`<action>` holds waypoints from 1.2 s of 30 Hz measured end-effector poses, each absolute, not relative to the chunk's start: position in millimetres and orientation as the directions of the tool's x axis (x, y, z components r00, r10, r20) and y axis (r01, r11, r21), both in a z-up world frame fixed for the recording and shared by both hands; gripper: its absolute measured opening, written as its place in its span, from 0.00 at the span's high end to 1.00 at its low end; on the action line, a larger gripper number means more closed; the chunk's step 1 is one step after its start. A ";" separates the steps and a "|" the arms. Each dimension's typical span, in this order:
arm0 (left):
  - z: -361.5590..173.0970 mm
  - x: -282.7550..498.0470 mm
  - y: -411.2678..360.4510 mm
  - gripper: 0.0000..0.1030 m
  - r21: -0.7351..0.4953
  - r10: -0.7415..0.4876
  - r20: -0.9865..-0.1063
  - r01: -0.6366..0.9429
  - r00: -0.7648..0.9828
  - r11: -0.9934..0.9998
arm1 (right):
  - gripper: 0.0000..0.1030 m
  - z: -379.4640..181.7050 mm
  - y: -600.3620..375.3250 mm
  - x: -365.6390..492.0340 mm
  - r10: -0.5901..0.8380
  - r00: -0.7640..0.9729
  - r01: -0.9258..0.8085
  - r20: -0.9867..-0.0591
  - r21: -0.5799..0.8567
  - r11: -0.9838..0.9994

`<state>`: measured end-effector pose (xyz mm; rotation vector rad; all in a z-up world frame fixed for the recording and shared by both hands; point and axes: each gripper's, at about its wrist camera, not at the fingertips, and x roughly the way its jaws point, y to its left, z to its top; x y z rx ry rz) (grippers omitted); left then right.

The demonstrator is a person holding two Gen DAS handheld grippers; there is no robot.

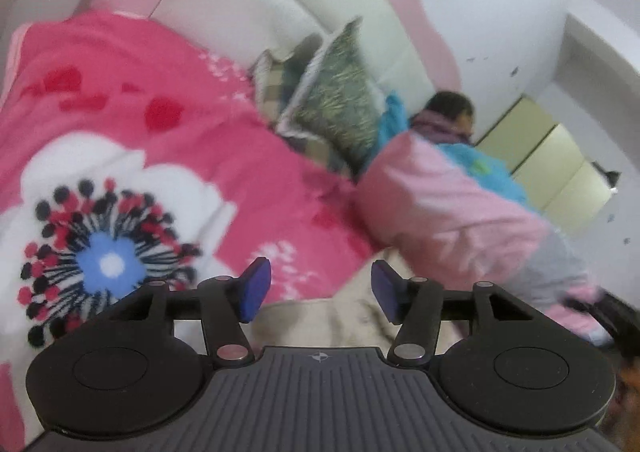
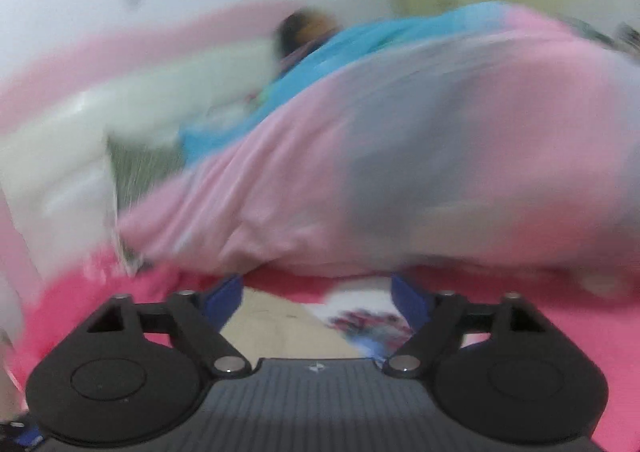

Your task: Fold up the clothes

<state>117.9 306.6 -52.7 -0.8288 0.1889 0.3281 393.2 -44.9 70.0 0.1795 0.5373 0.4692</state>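
Fingers, left: left gripper [image 1: 318,288] stands with its blue pads [image 1: 254,288] parted and nothing pinched between them; beige cloth shows in the gap below, with no sign of contact.
Fingers, right: right gripper [image 2: 318,298] stands spread wide, blue pads [image 2: 226,296] well apart and nothing held; this view is heavily blurred.
Beige garment: beige garment [image 1: 352,316] lies on the bed just under the left gripper, at 6 o'clock in the left wrist view; in the right wrist view a beige patch [image 2: 276,326] sits between the spread fingers at 6 o'clock.
Bed cover: pink flowered blanket [image 1: 168,155] fills 9 to 7 o'clock, its big white flower with a blue centre at 8 o'clock.
Pillows: green patterned pillows [image 1: 336,99] lean on the white headboard [image 1: 256,3] toward 12 o'clock.
Person: someone in a pink and blue padded jacket [image 1: 444,187] lies at 3 o'clock, near the beige garment.
Step in hand: judged a pause between folds, both grippers off the cloth.
Next move: likely calls for lowering both grippers to a free edge or corners of the beige garment and closing on one layer only, clear of the blanket and the jacket sleeve.
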 end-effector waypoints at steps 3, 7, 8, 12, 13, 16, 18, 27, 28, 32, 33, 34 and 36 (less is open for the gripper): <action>-27.9 112.0 283.5 0.42 -0.685 0.119 -0.238 -0.253 0.964 0.683 | 0.07 102.6 -151.9 323.9 0.360 0.831 -0.226 -0.424 0.334 0.915; 4.2 112.5 237.1 0.37 -0.631 -0.080 -0.214 -0.075 0.974 0.773 | 0.02 109.4 -281.3 211.9 0.160 0.885 0.013 -0.437 0.368 0.930; 9.2 114.6 220.9 0.32 -0.613 -0.153 -0.219 -0.014 0.964 0.790 | 0.02 103.2 -308.5 190.8 0.124 0.879 0.072 -0.461 0.384 0.920; 20.6 123.8 145.1 0.17 -0.523 -0.433 -0.294 0.235 0.852 0.819 | 0.01 55.5 -392.2 129.1 -0.013 0.772 0.350 -0.636 0.407 0.844; 19.4 123.5 122.2 0.17 -0.483 -0.475 -0.323 0.289 0.818 0.826 | 0.01 42.3 -406.7 120.4 -0.024 0.741 0.396 -0.671 0.409 0.822; 10.6 109.8 64.6 0.16 -0.340 -0.507 -0.402 0.390 0.762 0.856 | 0.01 2.2 -441.0 108.6 0.010 0.705 0.445 -0.709 0.453 0.772; 2.6 98.5 38.1 0.16 -0.260 -0.503 -0.443 0.431 0.742 0.864 | 0.01 -22.2 -454.9 123.0 0.039 0.692 0.465 -0.721 0.487 0.739; -22.6 64.9 9.4 0.16 -0.053 -0.387 -0.596 0.446 0.704 0.894 | 0.24 -77.9 -453.2 205.6 0.058 0.712 0.404 -0.700 0.475 0.782; -21.2 63.6 8.8 0.16 -0.054 -0.377 -0.595 0.432 0.710 0.900 | 0.46 -77.8 -447.9 213.1 0.062 0.723 0.371 -0.688 0.463 0.805; -16.3 63.5 8.7 0.16 -0.074 -0.353 -0.584 0.386 0.731 0.920 | 0.96 -70.5 -438.2 199.3 0.162 0.776 0.272 -0.610 0.555 0.786; -14.6 64.6 9.6 0.16 -0.085 -0.356 -0.577 0.380 0.735 0.921 | 0.96 -64.1 -438.0 186.8 0.203 0.797 0.235 -0.569 0.602 0.763; -12.7 65.8 10.8 0.16 -0.097 -0.361 -0.569 0.375 0.739 0.922 | 0.96 -54.5 -437.9 170.2 0.241 0.819 0.191 -0.521 0.643 0.741; -9.3 67.9 12.0 0.16 -0.110 -0.366 -0.552 0.370 0.749 0.923 | 0.96 -25.5 -435.5 118.1 0.285 0.861 0.090 -0.421 0.678 0.730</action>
